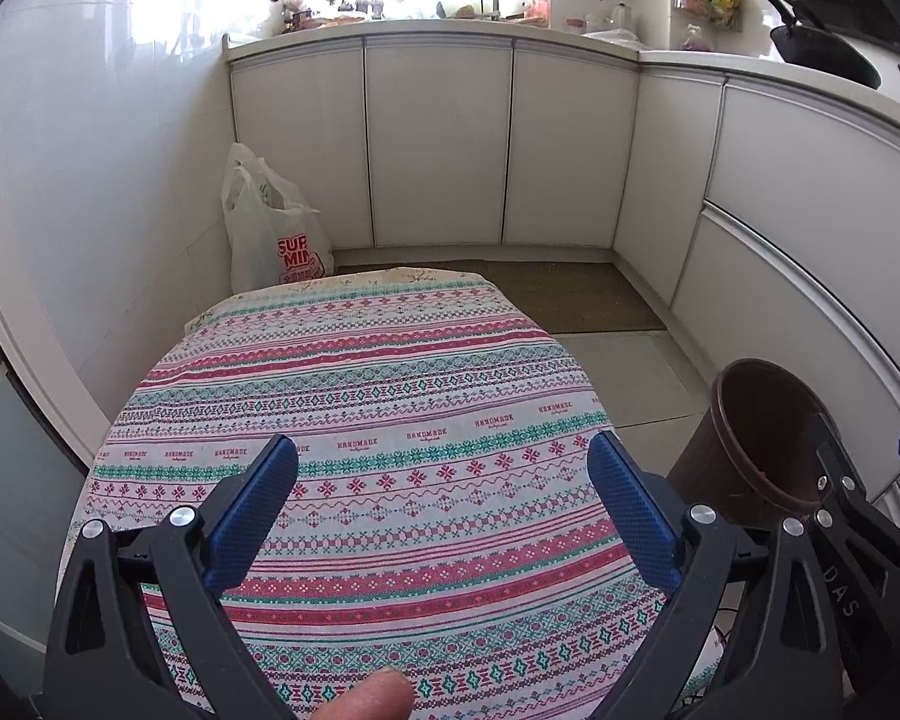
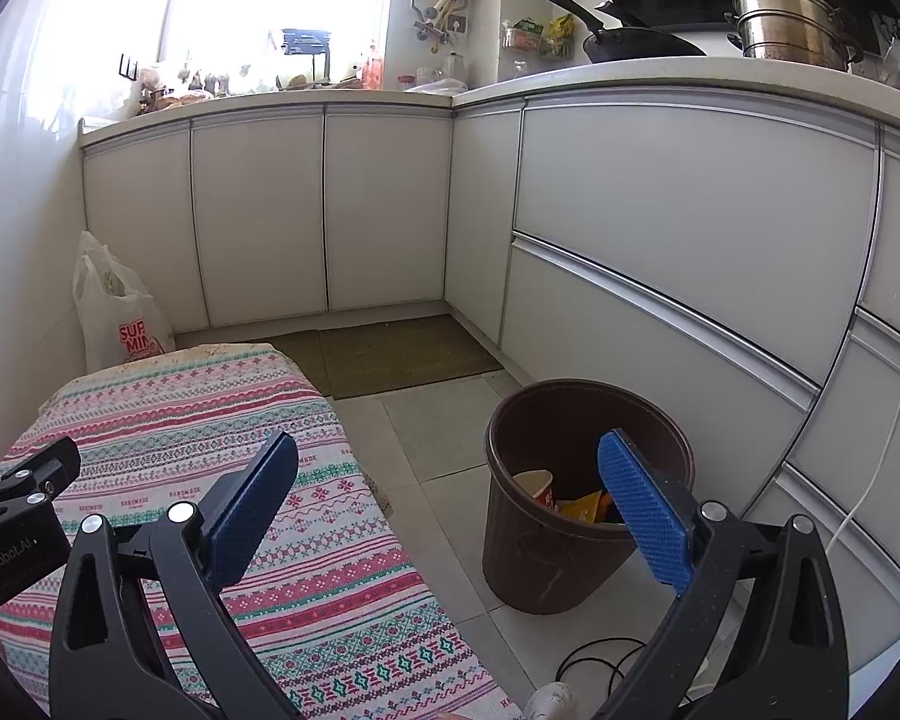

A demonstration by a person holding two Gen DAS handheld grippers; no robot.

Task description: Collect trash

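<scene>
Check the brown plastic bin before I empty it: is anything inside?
Not empty: the brown plastic bin holds a paper cup and yellow wrapper.

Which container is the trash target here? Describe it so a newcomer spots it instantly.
Start at the table with the striped patterned cloth; on the tiled floor to its right, before the white cabinet drawers, stands a dark brown round bin. It holds a paper cup and yellow wrapper, unlike the white plastic bag in the far corner.

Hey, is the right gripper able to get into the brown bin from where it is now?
Probably yes. The right gripper is open and empty, and the brown bin stands lidless on the floor just ahead, nothing between them.
</scene>
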